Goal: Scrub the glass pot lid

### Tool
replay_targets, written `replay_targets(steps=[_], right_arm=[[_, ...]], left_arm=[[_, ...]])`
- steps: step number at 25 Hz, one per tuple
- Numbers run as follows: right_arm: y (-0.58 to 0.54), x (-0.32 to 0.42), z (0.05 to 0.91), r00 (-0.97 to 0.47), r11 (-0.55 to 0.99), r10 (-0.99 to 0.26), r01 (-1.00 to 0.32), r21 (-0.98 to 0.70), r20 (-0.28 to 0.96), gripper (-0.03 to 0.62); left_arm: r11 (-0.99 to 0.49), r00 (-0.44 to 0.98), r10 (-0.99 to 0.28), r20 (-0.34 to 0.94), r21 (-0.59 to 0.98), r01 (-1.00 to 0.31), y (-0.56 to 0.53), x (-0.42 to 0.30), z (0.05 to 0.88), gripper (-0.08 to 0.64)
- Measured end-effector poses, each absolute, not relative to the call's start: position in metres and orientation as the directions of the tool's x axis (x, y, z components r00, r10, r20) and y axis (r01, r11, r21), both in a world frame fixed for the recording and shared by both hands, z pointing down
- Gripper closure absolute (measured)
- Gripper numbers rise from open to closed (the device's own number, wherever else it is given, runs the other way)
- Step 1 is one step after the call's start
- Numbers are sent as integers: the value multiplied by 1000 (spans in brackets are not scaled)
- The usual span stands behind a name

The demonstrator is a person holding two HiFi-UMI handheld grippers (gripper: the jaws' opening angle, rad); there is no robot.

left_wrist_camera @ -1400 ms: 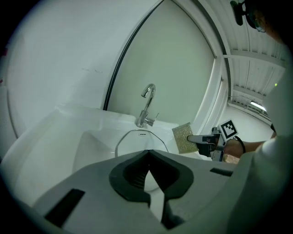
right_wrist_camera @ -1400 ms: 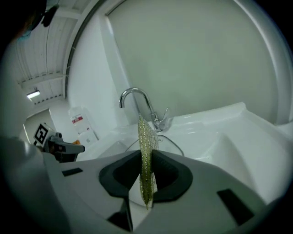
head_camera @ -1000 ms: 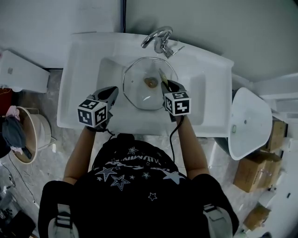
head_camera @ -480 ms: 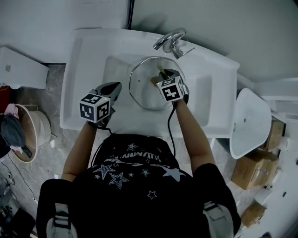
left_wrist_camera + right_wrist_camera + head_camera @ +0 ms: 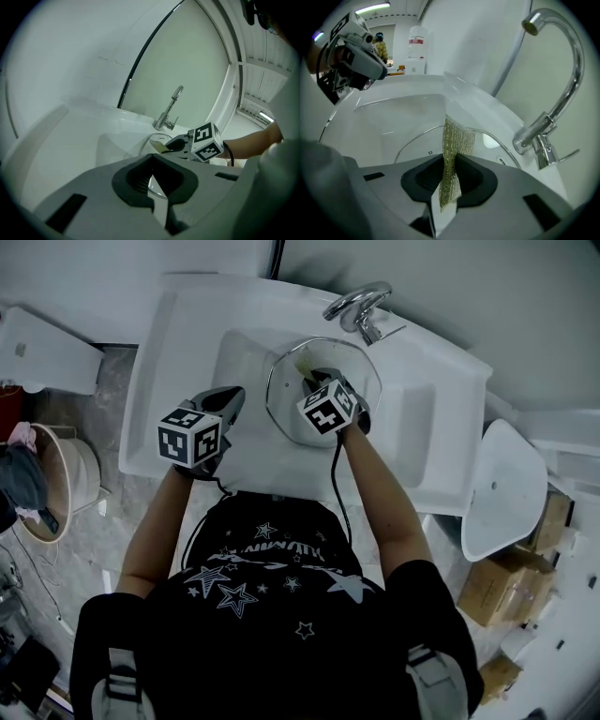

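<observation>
The glass pot lid (image 5: pixel 284 395) lies in the basin of the white sink (image 5: pixel 178 352), with the tap (image 5: pixel 361 306) at its 1 o'clock. The right gripper (image 5: pixel 314 381) is over the lid's middle, its jaws pinching a greenish-gold scouring pad (image 5: pixel 457 140) that stands upright between them and points toward the lid's far rim. The left gripper (image 5: pixel 230 401) is at the lid's 8 o'clock, over the basin's near-left edge and apart from the lid, its jaws pressed together with nothing between them.
</observation>
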State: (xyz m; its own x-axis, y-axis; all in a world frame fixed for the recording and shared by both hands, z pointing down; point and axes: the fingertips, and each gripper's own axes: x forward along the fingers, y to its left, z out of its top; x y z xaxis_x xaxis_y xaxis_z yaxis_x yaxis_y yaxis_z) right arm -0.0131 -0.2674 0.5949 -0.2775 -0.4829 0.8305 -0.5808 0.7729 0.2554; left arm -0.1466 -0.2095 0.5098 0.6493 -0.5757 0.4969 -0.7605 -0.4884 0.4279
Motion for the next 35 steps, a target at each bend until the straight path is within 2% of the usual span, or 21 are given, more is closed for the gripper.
replay_targets(steps=[14, 27, 35], right_arm=[[-195, -52, 629, -384, 945, -255, -294, 144, 887, 514], [-138, -46, 646, -385, 987, -46, -160, -18, 922, 513], [-104, -25, 652, -380, 968, 84, -189, -167, 921, 512]], left_arm=[[-429, 611, -593, 524, 437, -791, -174, -137, 513, 552], [-391, 585, -598, 548, 438, -810, -158, -132, 520, 552], [-392, 591, -590, 550, 445, -805, -152, -124, 521, 552]])
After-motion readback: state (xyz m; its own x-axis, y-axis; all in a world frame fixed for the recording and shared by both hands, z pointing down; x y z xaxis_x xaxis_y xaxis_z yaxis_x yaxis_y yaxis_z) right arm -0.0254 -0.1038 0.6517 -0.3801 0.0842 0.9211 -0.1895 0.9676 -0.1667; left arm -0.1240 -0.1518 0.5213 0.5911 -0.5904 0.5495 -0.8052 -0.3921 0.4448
